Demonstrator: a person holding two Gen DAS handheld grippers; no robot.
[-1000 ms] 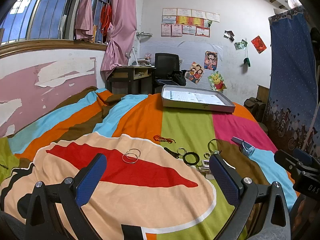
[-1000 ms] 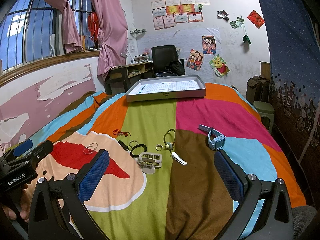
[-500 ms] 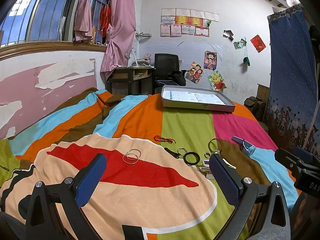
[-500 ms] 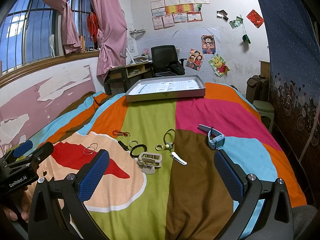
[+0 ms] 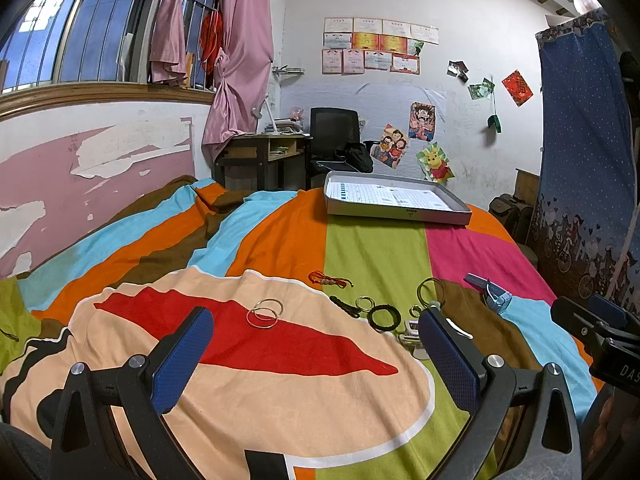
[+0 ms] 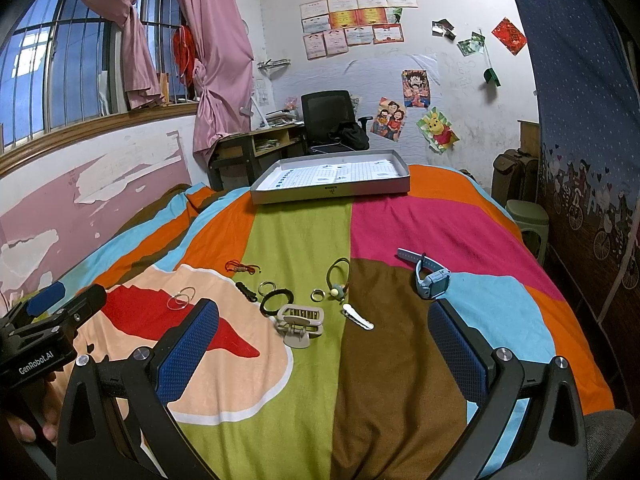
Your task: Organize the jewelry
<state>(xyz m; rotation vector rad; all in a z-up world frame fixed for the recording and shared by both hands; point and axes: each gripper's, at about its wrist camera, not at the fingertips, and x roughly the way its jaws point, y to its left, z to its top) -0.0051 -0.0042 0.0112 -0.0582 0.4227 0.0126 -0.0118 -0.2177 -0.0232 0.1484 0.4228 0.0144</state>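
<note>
White lettering "GenRobot.AI" stands on the black body of the left gripper in the right wrist view. On the right gripper, at the left wrist view's edge, "DAS" shows, probably cut off. The wall certificates are too small to read.

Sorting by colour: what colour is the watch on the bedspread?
Light blue, strap and case alike; the watch shows best in the right wrist view.

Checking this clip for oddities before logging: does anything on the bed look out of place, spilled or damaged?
Nothing looks damaged. The jewelry lies loose on the bedspread, outside the grey tray; the blue watch sits apart from the hair claw cluster.
</note>
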